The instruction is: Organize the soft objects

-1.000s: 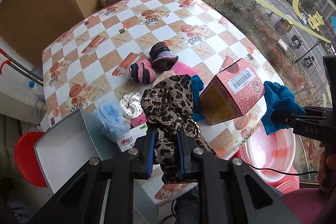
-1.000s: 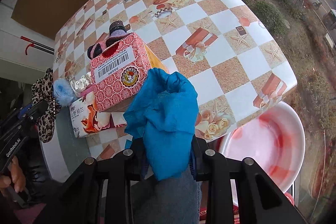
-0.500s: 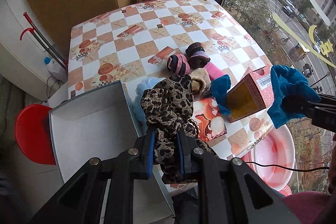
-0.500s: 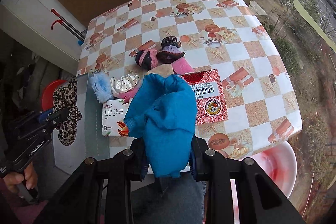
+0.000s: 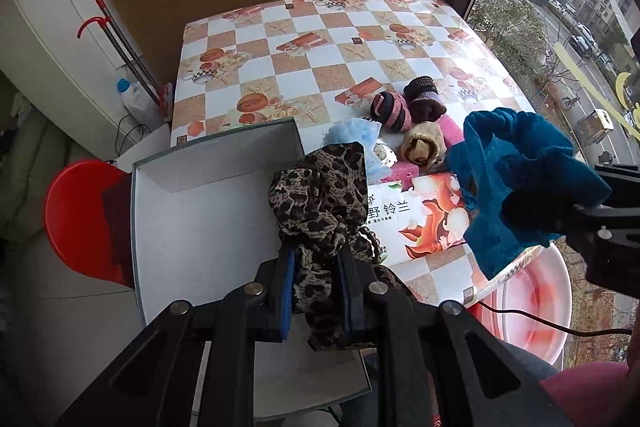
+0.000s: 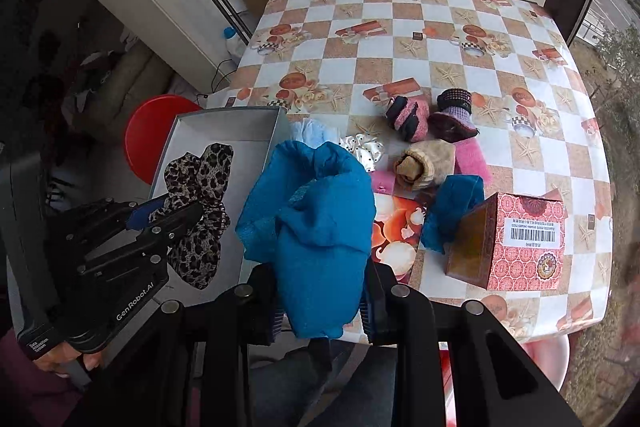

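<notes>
My left gripper [image 5: 316, 267] is shut on a leopard-print cloth [image 5: 320, 199] and holds it above the open grey box [image 5: 192, 227] at the table's near left edge; it also shows in the right wrist view [image 6: 196, 187]. My right gripper [image 6: 320, 307] is shut on a blue cloth [image 6: 316, 227], held above the table's front edge, right of the box [image 6: 224, 131]. It appears in the left wrist view [image 5: 516, 179]. Rolled socks [image 6: 408, 115], a beige roll [image 6: 424, 163], a pink cloth [image 6: 472, 159] and a second blue cloth [image 6: 452, 211] lie on the table.
A red patterned carton [image 6: 520, 243] lies on its side at the front right. A tissue pack [image 5: 416, 219] lies by the box. A red stool [image 5: 76, 219] stands left of the table, a pink basin [image 5: 528, 311] below its front edge. A checkered cloth [image 6: 440, 39] covers the table.
Both grippers have swung left along the table's front edge with their cloths. The leopard cloth is now over the grey box; the blue cloth has come near the box.
</notes>
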Tool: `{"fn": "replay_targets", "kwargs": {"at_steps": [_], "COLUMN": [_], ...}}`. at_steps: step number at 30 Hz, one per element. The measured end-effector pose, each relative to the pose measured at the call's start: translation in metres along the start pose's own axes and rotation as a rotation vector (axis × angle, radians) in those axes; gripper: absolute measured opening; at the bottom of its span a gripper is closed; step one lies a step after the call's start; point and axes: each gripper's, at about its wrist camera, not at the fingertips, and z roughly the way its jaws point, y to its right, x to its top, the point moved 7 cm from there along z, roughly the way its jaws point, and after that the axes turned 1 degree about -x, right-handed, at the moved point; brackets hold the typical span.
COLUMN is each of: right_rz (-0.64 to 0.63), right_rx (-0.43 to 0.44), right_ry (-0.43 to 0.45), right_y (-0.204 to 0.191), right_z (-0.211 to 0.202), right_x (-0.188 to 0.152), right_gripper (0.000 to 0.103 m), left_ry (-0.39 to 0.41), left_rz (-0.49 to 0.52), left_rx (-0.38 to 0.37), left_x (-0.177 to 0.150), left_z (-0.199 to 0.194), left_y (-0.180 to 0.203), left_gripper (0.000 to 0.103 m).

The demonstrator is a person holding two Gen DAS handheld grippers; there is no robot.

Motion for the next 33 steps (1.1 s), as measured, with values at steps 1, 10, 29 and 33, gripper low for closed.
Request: {"fn": "replay_targets", "kwargs": {"at_steps": [1, 10, 29, 33], "right_rz": [-0.008, -0.071, -0.292, -0.360], "right_rx": [0.006, 0.032, 0.095, 0.100], "right_ry": [-0.014, -0.048, -0.147, -0.179], "right_y": [-0.004, -0.030, -0.090, -0.109], "right_z": [0.005, 0.018, 0.048, 0.059], "right_x": [-0.003, -0.002, -0.010, -0.017], "right_gripper": [0.031, 0.031, 0.031, 0.031], "left_ry": [-0.002, -0.016, -0.153, -0.182], "left_rz": [-0.005, -0.057, -0.207, -0.236], "left_rx": [0.003, 0.023, 0.093, 0.104], "left_x": [-0.002, -0.017, -0.077, -0.090], "left_z": [0.000, -0.001, 0.025, 0.029], "left_y": [-0.003, -0.025, -0.078, -0.086], "left_gripper": [0.020, 0.020, 0.020, 0.021]}}
